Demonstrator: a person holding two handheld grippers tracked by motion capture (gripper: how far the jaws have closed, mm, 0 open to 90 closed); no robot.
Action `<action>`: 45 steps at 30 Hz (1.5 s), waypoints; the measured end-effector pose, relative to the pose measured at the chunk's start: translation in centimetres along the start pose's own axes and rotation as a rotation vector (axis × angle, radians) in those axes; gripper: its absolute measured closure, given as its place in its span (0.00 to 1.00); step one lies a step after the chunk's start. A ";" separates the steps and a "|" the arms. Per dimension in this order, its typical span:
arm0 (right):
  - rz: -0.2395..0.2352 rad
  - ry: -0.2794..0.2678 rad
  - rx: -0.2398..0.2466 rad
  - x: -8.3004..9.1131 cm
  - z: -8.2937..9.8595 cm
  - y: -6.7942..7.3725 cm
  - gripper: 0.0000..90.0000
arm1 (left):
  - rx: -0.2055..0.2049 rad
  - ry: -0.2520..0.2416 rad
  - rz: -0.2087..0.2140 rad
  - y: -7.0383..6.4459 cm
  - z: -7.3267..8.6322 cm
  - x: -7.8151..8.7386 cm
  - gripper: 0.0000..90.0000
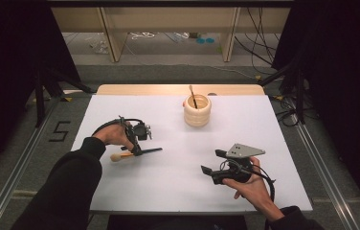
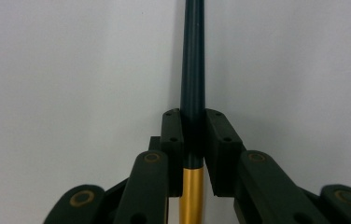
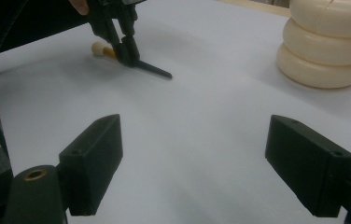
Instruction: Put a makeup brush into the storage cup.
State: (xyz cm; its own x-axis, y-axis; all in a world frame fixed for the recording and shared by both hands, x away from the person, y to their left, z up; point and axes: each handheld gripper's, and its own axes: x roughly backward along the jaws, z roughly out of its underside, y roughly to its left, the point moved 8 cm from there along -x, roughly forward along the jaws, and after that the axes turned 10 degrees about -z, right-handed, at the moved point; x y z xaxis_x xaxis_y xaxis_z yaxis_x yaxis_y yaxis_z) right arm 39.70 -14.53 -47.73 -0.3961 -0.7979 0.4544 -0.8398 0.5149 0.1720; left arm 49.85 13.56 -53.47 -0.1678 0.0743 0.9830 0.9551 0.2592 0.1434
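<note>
A slim tool (image 1: pixel 150 151) with a dark shaft, a gold band and a cream knob end lies low over the white table (image 1: pixel 168 191) at the left. My left gripper (image 1: pixel 136 149) is shut on it near the gold band; in the left gripper view the jaws clamp the dark shaft (image 2: pixel 193 70) and the left gripper (image 2: pixel 193 135) points down at the table. My right gripper (image 1: pixel 211 163) is held at the front right, open with nothing between its jaws. In the right gripper view, the right gripper (image 3: pixel 197 158) faces the left gripper (image 3: pixel 126 50) and the tool (image 3: pixel 154 69).
A cream ribbed holder (image 1: pixel 197 111) stands at the back centre of the table with a thin stick (image 1: pixel 193 97) leaning in it; the holder (image 3: pixel 325 42) is at the upper right of the right gripper view. Metal rails run along both sides of the table.
</note>
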 end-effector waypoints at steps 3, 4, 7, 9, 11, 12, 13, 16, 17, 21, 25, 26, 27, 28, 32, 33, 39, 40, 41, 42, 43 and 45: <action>-0.001 0.001 0.001 0.0 0.0 0.0 0.22 | 0.003 -0.014 0.001 0.0 -0.1 0.4 0.87; -0.002 0.000 0.001 0.0 0.0 0.0 0.22 | -0.001 -0.021 0.001 0.0 -0.1 0.5 0.87; -0.004 -0.001 0.003 0.0 0.0 0.1 0.22 | -0.016 -0.039 -0.003 0.1 -0.2 0.9 0.87; -0.003 0.000 0.006 0.0 0.0 0.1 0.22 | -0.008 -0.048 -0.002 0.0 -0.2 1.2 0.87; 0.003 0.014 0.008 0.1 0.0 0.1 0.22 | -0.021 -0.055 -0.001 0.1 -0.2 1.5 0.87; -0.003 0.004 0.012 0.0 0.0 0.1 0.22 | -0.014 -0.054 0.001 0.0 -0.2 1.7 0.87; -0.001 0.004 0.014 0.0 0.0 0.1 0.22 | -0.015 -0.055 0.004 -0.1 -0.1 1.8 0.87; 0.002 0.005 0.022 -0.1 -0.1 0.2 0.22 | -0.010 -0.065 0.009 -0.4 -0.2 2.2 0.87; 0.002 -0.001 0.032 -0.1 -0.2 0.2 0.22 | -0.009 -0.069 0.007 -0.5 -0.3 2.3 0.87; 0.004 0.014 0.046 -0.1 -0.2 0.4 0.22 | -0.004 -0.085 0.021 -1.3 -0.6 3.0 0.87; 0.006 0.019 0.066 -0.1 -0.2 0.6 0.22 | 0.010 -0.089 0.051 -2.3 -1.1 3.9 0.87; 0.009 0.020 0.071 -0.1 -0.2 0.6 0.22 | 0.020 -0.091 0.059 -2.6 -1.2 4.2 0.87; 0.009 0.021 0.078 -0.1 -0.3 0.7 0.22 | 0.023 -0.098 0.064 -2.9 -1.4 4.4 0.87; 0.010 0.021 0.091 -0.2 -0.3 0.8 0.22 | 0.026 -0.105 0.071 -3.2 -1.6 4.6 0.87; 0.017 0.024 0.139 -0.3 -0.6 1.3 0.22 | 0.062 -0.138 0.107 -4.4 -2.3 5.3 0.87; 0.014 0.031 0.149 -0.3 -0.6 1.5 0.22 | 0.066 -0.141 0.116 -4.6 -2.4 5.5 0.87; 0.036 0.032 0.268 -0.6 -1.2 2.6 0.20 | 0.068 -0.138 0.172 -6.2 -3.4 5.9 0.87; 0.036 0.037 0.289 -0.6 -1.3 2.8 0.20 | 0.074 -0.142 0.177 -6.5 -3.7 6.0 0.87; 0.040 0.040 0.309 -0.6 -1.4 3.0 0.19 | 0.074 -0.141 0.186 -6.8 -3.9 6.2 0.87; 0.043 0.040 0.330 -0.7 -1.5 3.3 0.19 | 0.071 -0.145 0.191 -7.0 -4.1 6.3 0.87; 0.044 0.044 0.351 -0.8 -1.6 3.5 0.19 | 0.066 -0.146 0.194 -7.1 -4.3 6.4 0.87; 0.046 0.063 0.395 -1.0 -1.6 3.9 0.18 | 0.057 -0.152 0.204 -7.4 -4.7 6.6 0.87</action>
State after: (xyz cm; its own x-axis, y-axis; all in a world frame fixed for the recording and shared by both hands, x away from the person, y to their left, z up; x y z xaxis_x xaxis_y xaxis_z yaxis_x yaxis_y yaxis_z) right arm 37.39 -11.22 -46.13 -0.4237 -0.7496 0.5085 -0.9045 0.3799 -0.1935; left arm 42.78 7.64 -47.49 -0.0120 0.2737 0.9618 0.9584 0.2776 -0.0671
